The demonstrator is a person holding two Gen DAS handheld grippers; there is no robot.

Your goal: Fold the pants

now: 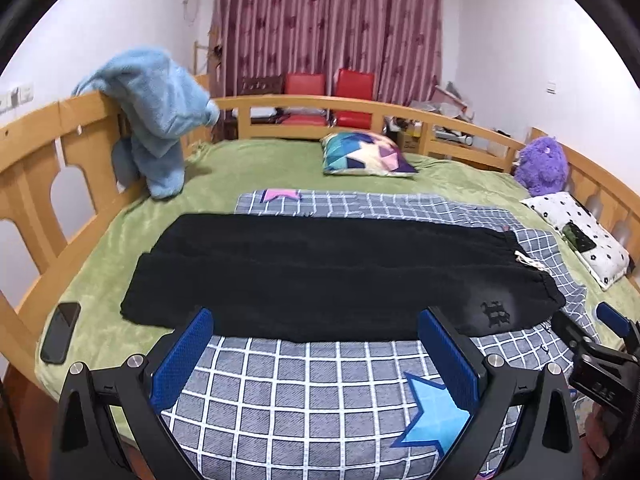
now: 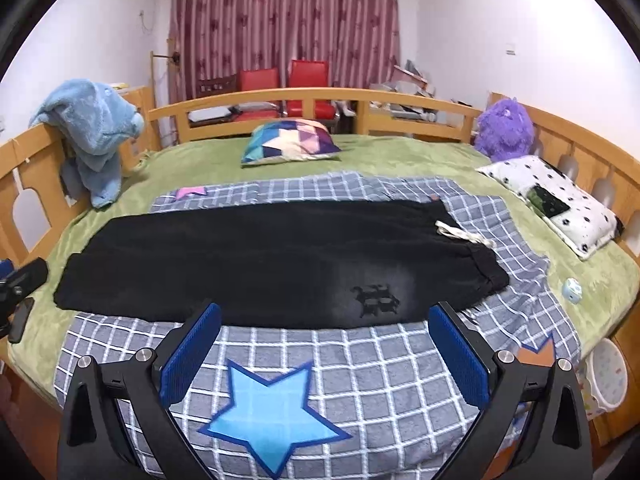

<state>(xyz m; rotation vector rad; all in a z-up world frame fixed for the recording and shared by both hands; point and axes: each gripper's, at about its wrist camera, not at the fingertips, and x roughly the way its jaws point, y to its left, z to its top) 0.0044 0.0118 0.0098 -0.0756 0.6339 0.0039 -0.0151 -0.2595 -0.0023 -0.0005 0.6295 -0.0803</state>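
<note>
**Mei:** So, where do the pants lie right now?

**Jun:** Flat across the checked blanket on the bed, already doubled leg over leg, I judge. The waistband with its white drawstring sits to the right, the cuffs to the left, close to the phone.

**Mei:** And the grippers?

**Jun:** The left hand-held gripper hovers just short of the near edge, jaws wide apart, holding nothing. The right hand-held gripper is the same: spread wide, empty, close to the embroidered mark near the waist.

**Mei:** How would you do the next fold well?

**Jun:** I'd send one gripper to each corner of one end, probably the cuffs, and pinch both layers together so the under leg doesn't slip. Lift only enough to clear the cloth, carry that end over toward the waistband, and line up the edges before letting go.

**Mei:** Any risk?

**Jun:** Catching the blanket along with the pants. Also tuck the drawstring inside.
</note>
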